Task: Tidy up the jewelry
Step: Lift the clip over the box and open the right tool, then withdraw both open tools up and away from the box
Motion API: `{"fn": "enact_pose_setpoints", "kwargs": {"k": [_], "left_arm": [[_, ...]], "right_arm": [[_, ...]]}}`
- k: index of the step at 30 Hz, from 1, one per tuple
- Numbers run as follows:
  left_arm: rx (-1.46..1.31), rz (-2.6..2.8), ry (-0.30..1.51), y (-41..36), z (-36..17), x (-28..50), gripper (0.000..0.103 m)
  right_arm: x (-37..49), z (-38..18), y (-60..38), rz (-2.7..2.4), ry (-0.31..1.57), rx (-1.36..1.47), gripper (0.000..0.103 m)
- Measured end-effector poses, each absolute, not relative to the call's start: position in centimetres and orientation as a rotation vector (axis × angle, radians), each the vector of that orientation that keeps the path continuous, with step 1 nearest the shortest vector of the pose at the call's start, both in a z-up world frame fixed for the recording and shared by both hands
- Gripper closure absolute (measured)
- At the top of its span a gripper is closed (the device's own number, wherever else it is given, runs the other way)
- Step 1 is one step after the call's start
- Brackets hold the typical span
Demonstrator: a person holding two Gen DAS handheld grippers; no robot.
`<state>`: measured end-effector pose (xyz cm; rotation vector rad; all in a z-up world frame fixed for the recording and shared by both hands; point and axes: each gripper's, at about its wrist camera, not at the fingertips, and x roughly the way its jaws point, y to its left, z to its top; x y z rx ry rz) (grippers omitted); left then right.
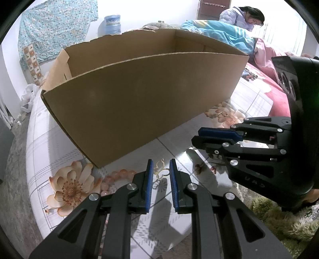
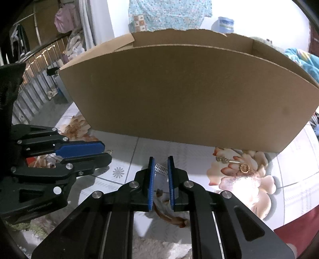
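A gold butterfly-shaped pendant (image 1: 160, 169) lies on the glossy floral table, between the blue pads of my left gripper (image 1: 161, 166), whose jaws stand slightly apart around it. A pink bead bracelet (image 1: 117, 175) lies just left of it. My right gripper (image 2: 161, 163) has its jaws slightly apart around a small silver comb-like clip (image 2: 161, 169). A gold ring and chain (image 2: 239, 164) lie on the table to the right. An open brown cardboard box (image 1: 139, 95) (image 2: 189, 95) stands behind both grippers. Each gripper shows in the other's view, the right one (image 1: 199, 137) and the left one (image 2: 103, 151).
The round table (image 1: 49, 139) has a floral cover and a curved edge at left. A fluffy green-white rug (image 1: 279, 219) lies below. A person (image 1: 245, 18) sits on bedding at the back right. A railing (image 2: 35, 83) stands at the left.
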<state>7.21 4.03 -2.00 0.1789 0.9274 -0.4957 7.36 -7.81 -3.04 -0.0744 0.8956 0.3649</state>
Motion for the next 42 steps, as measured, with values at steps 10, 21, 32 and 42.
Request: {"fn": "enact_pose_setpoints", "kwargs": {"k": [10,21,32,42], "left_arm": [[0.143,-0.540,0.843,4.5,2.5,5.9,0.087],[0.001,-0.640,0.685,3.6,10.5,10.7,0.087],[0.018,-0.508,0.934,-0.3,5.8,21.6,0.087],[0.020,-0.381,0.984,-0.7,4.9,23.2,0.082]], "right_arm": [[5.1,1.4,-8.7,0.399,0.756,-0.092,0.093],[8.6,7.2,-11.5,0.381,0.588,0.002,0.093],[17.3,3.7,-15.1,0.277,0.762,0.120,0.092],[17.2,3.9,-15.9,0.248,0.750,0.133,0.081]]}}
